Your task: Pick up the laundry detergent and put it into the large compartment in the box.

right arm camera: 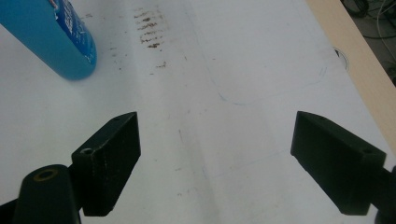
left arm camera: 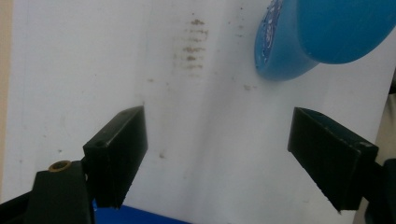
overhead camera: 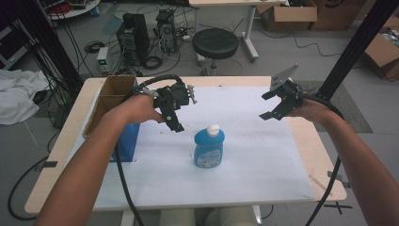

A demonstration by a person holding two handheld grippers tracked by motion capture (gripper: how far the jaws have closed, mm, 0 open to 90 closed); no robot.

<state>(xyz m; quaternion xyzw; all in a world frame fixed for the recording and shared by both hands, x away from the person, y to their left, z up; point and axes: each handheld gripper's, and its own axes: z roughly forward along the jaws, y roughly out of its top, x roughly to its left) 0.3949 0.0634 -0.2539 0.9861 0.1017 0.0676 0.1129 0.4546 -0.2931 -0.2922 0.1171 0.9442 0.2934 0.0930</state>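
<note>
A blue bottle (overhead camera: 209,149) with a white cap stands upright on the white sheet (overhead camera: 244,155) near the table's middle. Left of it and a little farther back, my left gripper (overhead camera: 173,117) hovers above the sheet, pointing down, jaws wide apart with nothing between them. In the left gripper view the bottle's base (left arm camera: 299,42) shows at the upper right, beyond the open jaws (left arm camera: 217,156). My right gripper (overhead camera: 274,104) hangs over the sheet's right part, open and empty. The right gripper view has the bottle (right arm camera: 51,37) at the upper left, apart from its jaws (right arm camera: 215,161).
An open cardboard box (overhead camera: 112,101) and a blue box (overhead camera: 127,141) stand at the table's left edge. Brown smudges (left arm camera: 191,44) mark the sheet near the bottle. A black stool (overhead camera: 215,43) and computer cases (overhead camera: 134,33) sit on the floor beyond the table.
</note>
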